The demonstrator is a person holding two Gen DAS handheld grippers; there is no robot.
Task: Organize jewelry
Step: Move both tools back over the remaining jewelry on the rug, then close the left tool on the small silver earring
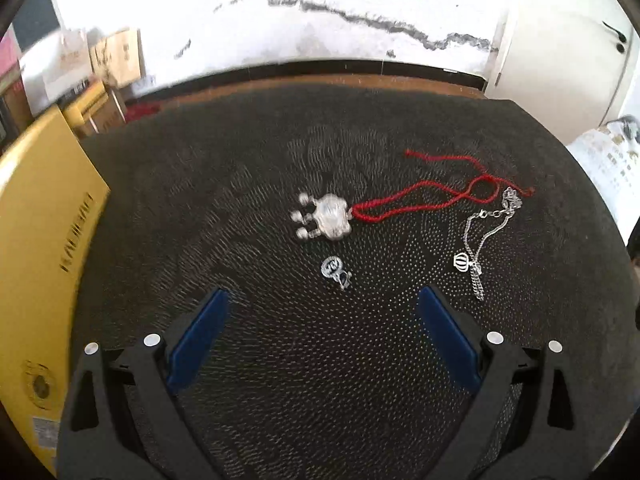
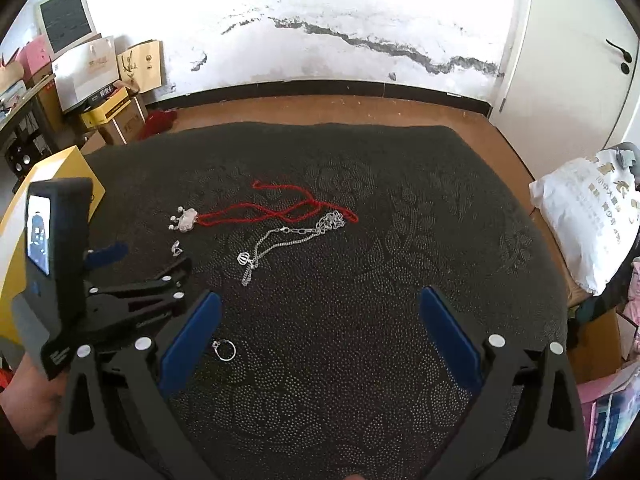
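On the dark mat (image 1: 280,360) (image 2: 400,240) lie a silver lock pendant (image 1: 328,218) (image 2: 186,220) on a red cord (image 1: 424,196) (image 2: 288,206), a small silver earring (image 1: 336,272) (image 2: 176,247), and a silver chain with a crown charm (image 1: 476,248) (image 2: 280,246). A silver ring (image 2: 225,349) rests beside my right gripper's left finger. My left gripper (image 1: 324,300) (image 2: 142,256) stands open just short of the earring. My right gripper (image 2: 320,304) is open over bare mat, holding nothing.
A yellow box (image 1: 36,248) (image 2: 60,172) lies at the mat's left edge. Cartons and paper bags (image 2: 104,80) stand at the back left by the wall. A white printed bag (image 2: 588,216) sits at the right. Wooden floor (image 2: 320,110) lies beyond the mat.
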